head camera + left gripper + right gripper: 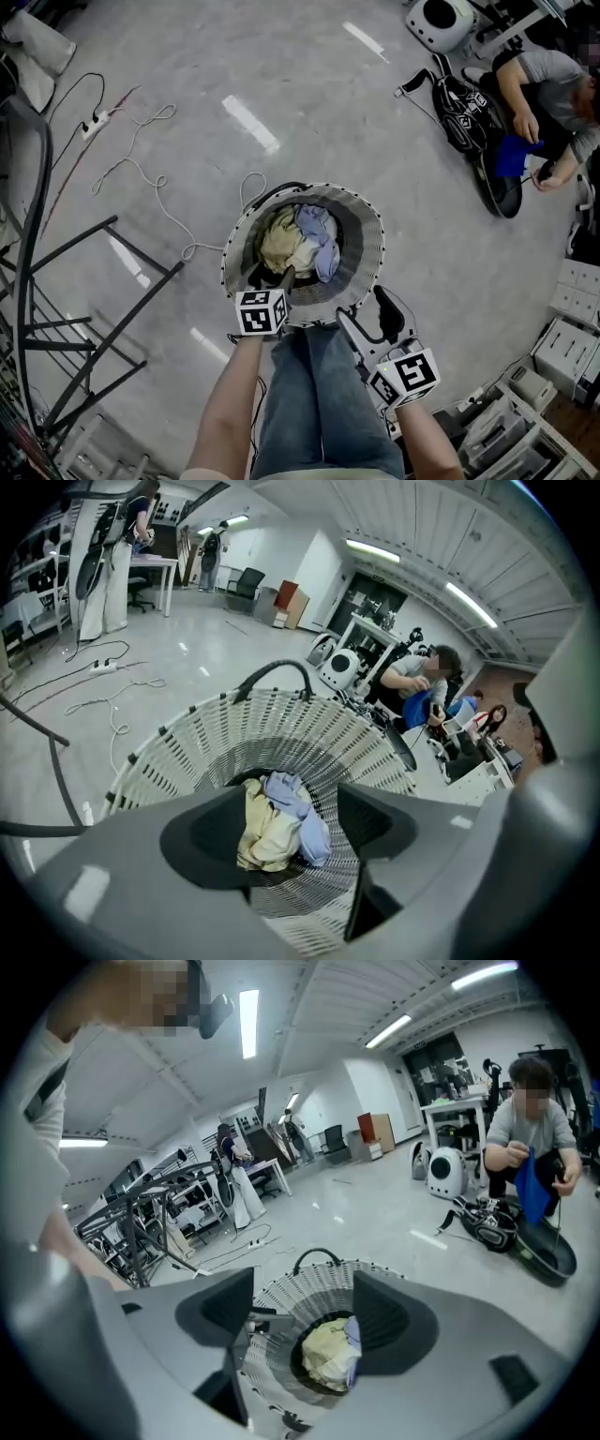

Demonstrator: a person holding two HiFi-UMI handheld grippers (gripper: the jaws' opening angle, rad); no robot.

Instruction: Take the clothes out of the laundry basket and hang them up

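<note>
Hovering spread and empty, left claw (281, 279) and right claw (367, 319) face basket (367, 223), rack (84, 239) alongside.

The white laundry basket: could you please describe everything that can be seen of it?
The round white laundry basket looks like slotted plastic, with small dark tabs along the rim and a dark arched handle on the far side. It stands upright on the grey floor, just before the person's legs. At its bottom lie a crumpled pale yellow garment and a light blue garment, touching. The left gripper hangs open over its near rim; contact cannot be judged.
</note>
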